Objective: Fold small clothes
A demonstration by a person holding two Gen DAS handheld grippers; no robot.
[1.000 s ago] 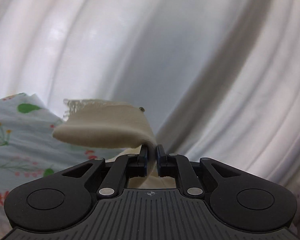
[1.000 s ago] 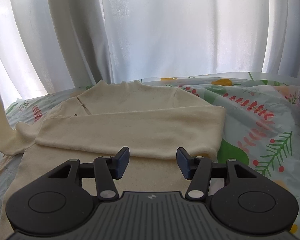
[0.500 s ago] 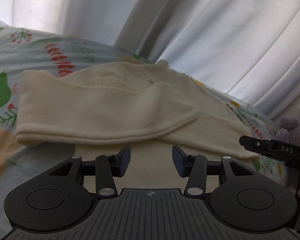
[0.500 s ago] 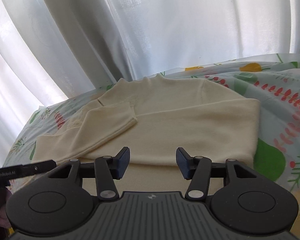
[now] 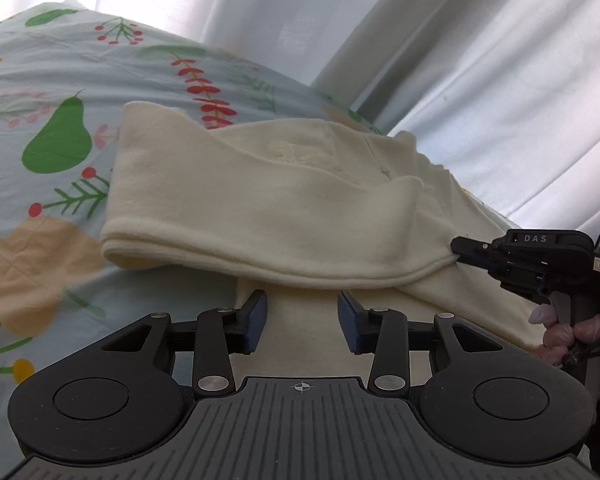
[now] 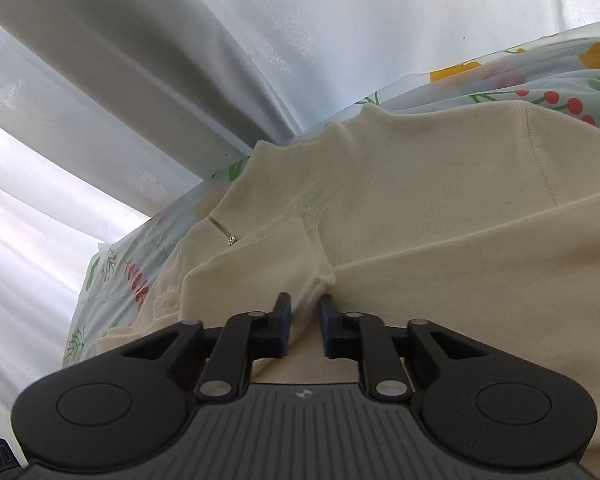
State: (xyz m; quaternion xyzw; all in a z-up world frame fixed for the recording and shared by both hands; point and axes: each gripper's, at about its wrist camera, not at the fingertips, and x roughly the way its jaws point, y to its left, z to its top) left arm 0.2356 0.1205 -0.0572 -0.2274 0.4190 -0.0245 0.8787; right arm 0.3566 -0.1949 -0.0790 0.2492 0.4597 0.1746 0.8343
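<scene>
Currently: cream sweater (image 5: 284, 200) on floral bed (image 5: 40, 80), sleeves crossed. Right hand-held gripper (image 6: 304, 316) just closed, pinching sleeve cuff (image 6: 260, 276); left hand-held gripper (image 5: 302, 320) parted, empty, narrowing. Advice: seat cuff deep; draw slowly.

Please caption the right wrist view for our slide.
Right gripper pinching the cuff of a cream sweater on a floral sheet.

floral bedsheet (image 5: 52, 80) — cream sweater (image 5: 260, 200) on top
</scene>
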